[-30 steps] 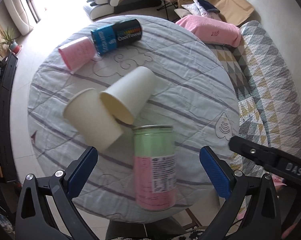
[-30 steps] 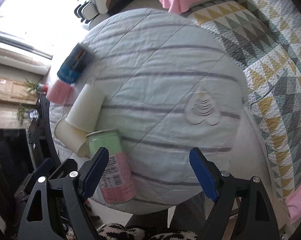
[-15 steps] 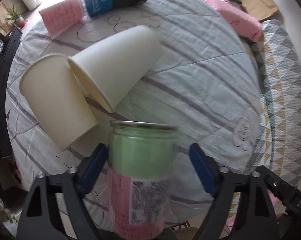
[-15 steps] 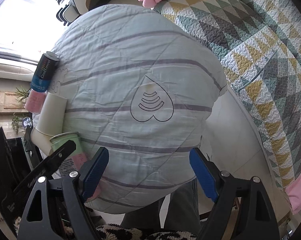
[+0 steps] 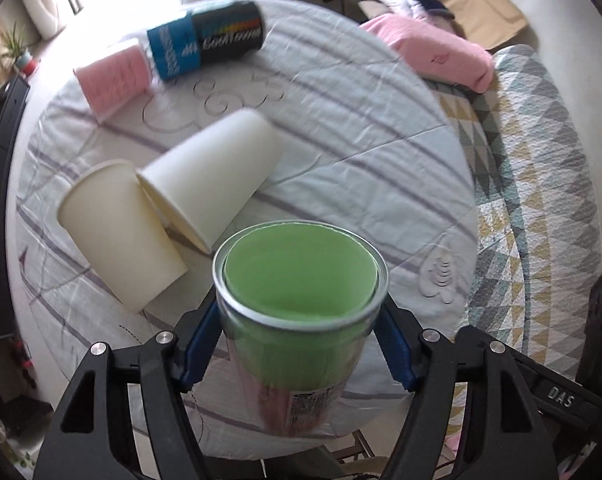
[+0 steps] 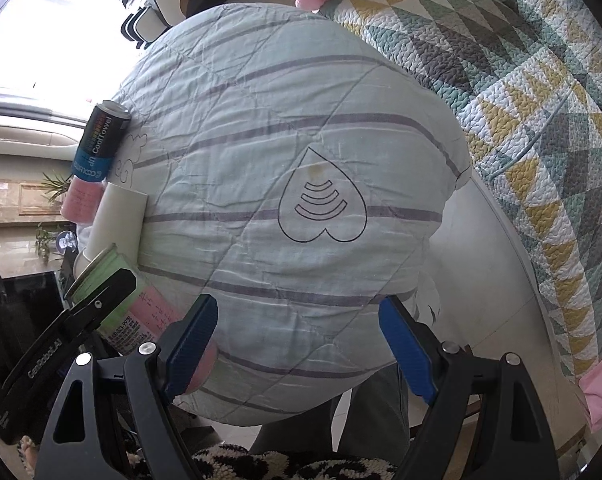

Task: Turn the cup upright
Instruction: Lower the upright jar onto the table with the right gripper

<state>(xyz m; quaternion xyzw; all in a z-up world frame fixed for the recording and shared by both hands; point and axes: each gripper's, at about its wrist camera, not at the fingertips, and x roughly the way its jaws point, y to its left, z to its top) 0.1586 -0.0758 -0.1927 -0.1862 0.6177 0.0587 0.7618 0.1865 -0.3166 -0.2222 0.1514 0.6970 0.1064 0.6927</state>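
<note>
1. My left hand-held gripper (image 5: 297, 346) is clamped on the cup (image 5: 299, 280), a clear cylinder with a green liner and pink label, raised off the table (image 5: 361, 128) near its front edge, mouth tipped toward the camera.
2. My right hand-held gripper (image 6: 297, 350) hangs spread wide, gripping nothing, over the wrinkled striped cloth.
3. Two cream paper cups (image 5: 217, 176) lie touching on their sides behind it.

Left tool (image 5: 297, 344) closed on cup (image 5: 299, 280) (now tilted up).
</note>
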